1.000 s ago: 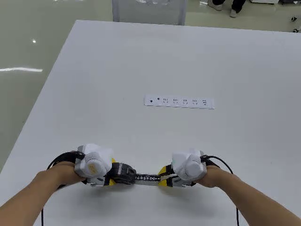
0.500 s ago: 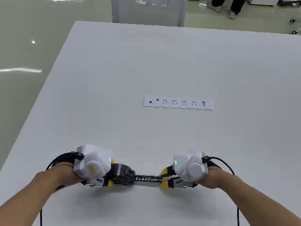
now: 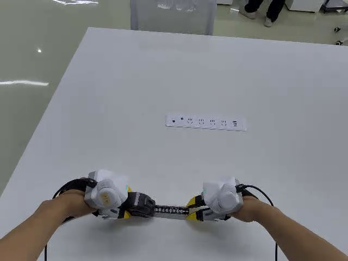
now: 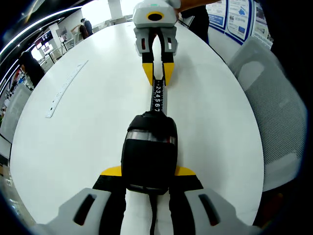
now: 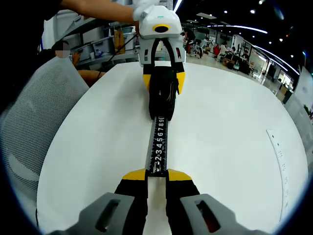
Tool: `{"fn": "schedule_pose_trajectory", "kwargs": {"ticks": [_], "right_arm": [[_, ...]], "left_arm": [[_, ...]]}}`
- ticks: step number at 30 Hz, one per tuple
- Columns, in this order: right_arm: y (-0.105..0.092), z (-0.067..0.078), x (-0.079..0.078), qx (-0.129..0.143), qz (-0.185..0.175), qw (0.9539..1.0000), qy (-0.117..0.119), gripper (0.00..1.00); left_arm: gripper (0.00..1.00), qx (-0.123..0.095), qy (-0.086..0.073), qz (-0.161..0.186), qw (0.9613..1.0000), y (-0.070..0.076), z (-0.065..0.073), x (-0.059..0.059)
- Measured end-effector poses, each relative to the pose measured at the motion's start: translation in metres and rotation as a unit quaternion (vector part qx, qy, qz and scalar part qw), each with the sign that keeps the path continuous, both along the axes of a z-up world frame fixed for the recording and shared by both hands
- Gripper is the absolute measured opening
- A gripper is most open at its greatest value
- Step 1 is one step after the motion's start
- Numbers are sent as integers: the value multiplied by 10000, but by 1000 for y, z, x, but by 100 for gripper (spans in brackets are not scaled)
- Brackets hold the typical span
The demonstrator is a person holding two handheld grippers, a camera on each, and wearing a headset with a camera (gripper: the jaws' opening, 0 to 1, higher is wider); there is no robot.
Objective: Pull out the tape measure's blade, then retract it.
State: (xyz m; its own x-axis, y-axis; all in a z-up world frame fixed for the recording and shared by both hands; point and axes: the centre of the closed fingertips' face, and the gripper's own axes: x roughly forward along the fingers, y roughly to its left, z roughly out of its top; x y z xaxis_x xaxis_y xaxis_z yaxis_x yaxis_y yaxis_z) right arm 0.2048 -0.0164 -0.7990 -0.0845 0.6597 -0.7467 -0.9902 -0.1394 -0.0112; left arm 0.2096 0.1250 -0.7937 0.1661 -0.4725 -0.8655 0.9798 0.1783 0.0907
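Holding looks solid: left gripper [image 4: 149, 170] is clamped across the black tape measure case [image 4: 149, 147], and right gripper [image 5: 156, 175] is pinched on the blade [image 5: 158, 139] at its tip end. Case is low at the near edge of the table [image 3: 217, 70], with the blade out only a short run between the two. Judgement: pull stage, early. Draw the right side straight along the blade axis, level, case pinned, no twist or it kinks. Power strip [image 3: 205, 122] lies well clear.
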Motion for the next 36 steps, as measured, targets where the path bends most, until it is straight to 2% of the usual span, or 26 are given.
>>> {"fn": "schedule_pose_trajectory", "kwargs": {"ticks": [13,36], "right_arm": [[-7,-1,1,-33,-10,10000,-10,12],[-22,-2,4,-91,-55,9999,-49,12]], "left_arm": [[29,7,-6,-3,10000,-3,6,-2],[29,24,-2,6,10000,0,-2,2]]}}
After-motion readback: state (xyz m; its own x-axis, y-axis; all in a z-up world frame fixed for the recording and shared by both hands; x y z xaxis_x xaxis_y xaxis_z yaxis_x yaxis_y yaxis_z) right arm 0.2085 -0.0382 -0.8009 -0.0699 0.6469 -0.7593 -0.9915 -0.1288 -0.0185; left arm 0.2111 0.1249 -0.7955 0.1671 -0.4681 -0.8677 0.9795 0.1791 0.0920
